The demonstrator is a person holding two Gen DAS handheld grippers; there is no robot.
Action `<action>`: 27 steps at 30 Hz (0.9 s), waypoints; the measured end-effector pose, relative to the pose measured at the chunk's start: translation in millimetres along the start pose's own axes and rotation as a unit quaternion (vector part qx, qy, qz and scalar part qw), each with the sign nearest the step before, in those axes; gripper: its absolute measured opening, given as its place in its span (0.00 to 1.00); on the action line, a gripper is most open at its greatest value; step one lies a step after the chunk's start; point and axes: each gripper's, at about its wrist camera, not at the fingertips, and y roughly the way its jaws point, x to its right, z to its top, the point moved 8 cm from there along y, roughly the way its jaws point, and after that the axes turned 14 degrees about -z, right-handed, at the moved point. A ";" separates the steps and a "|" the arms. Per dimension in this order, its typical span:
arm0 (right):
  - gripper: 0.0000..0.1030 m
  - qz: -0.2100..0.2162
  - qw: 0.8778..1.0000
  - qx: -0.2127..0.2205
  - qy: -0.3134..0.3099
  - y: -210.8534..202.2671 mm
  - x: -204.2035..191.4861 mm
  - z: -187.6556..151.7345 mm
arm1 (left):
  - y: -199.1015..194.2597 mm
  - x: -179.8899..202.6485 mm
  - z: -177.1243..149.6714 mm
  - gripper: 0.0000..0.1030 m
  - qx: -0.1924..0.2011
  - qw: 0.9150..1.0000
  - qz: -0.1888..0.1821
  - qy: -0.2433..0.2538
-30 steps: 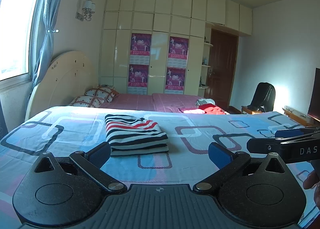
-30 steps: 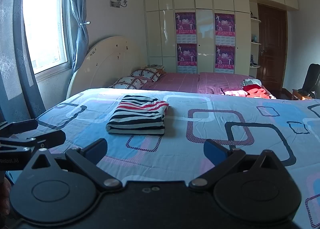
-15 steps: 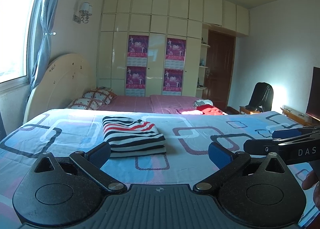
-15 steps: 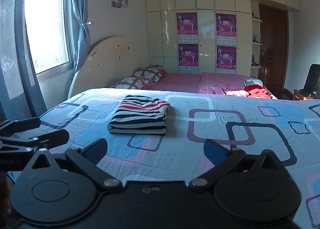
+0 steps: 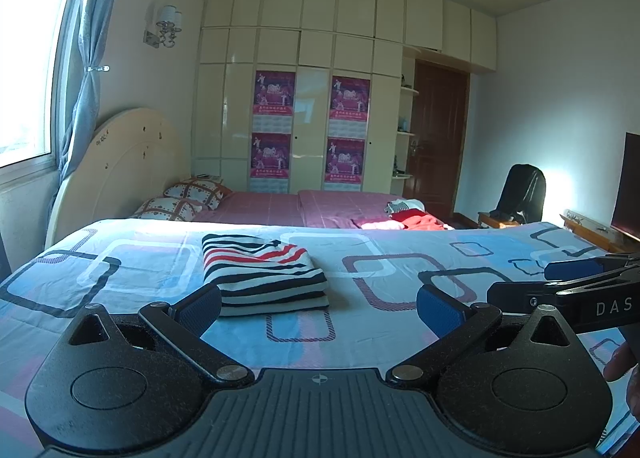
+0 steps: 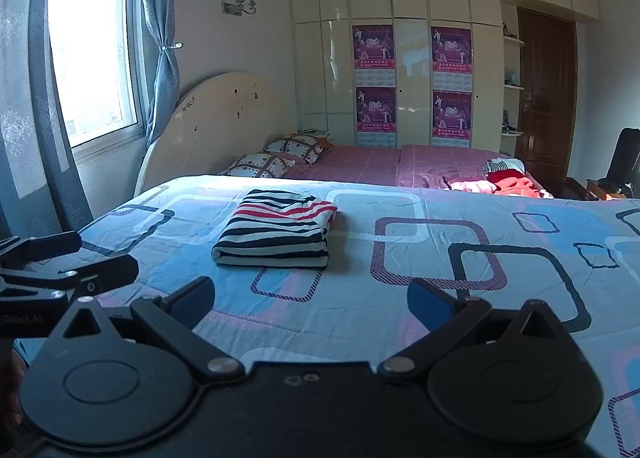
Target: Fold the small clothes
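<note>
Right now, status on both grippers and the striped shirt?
Left gripper open, empty. Right gripper open, empty. Striped shirt folded flat on the bed cover, touched by neither. Nothing between grippers and shirt.

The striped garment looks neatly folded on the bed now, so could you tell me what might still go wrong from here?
1. The striped garment lies free on the soft bedspread; a low pass by the open left gripper or right gripper could snag and undo the fold.
2. The two grippers hover close side by side, so they might bump.
3. The red clothes lie far off, probably a long reach.
</note>
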 end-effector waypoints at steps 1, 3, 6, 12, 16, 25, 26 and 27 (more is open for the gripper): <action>0.99 0.001 1.000 0.001 0.000 -0.1 1.0 0.1 | 0.0 0.3 0.0 1.00 0.000 1.000 0.000 0.000; 0.99 0.001 1.000 0.002 0.001 0.1 2.7 0.3 | 0.3 0.8 0.5 1.00 0.000 1.000 0.001 0.002; 0.99 0.003 1.000 0.001 0.000 1.0 3.8 0.3 | 0.9 3.2 2.4 1.00 0.000 1.000 0.001 0.004; 0.99 0.003 1.000 0.002 -0.001 1.1 3.0 0.5 | 0.8 4.0 3.0 1.00 0.000 1.000 0.001 0.004; 0.99 0.003 1.000 0.003 -0.001 1.4 2.6 0.5 | 0.5 4.5 3.3 1.00 0.000 1.000 0.003 0.005; 0.99 0.004 1.000 0.009 -0.006 0.0 0.1 3.1 | -3.6 0.8 2.4 1.00 0.009 1.000 0.007 -0.002; 0.99 0.004 1.000 0.009 -0.006 0.0 -0.2 3.1 | -4.2 0.4 2.7 1.00 0.011 1.000 0.009 -0.003; 0.99 0.004 1.000 0.008 -0.006 -0.1 0.0 2.8 | -5.0 -0.7 3.4 1.00 0.017 1.000 0.011 -0.006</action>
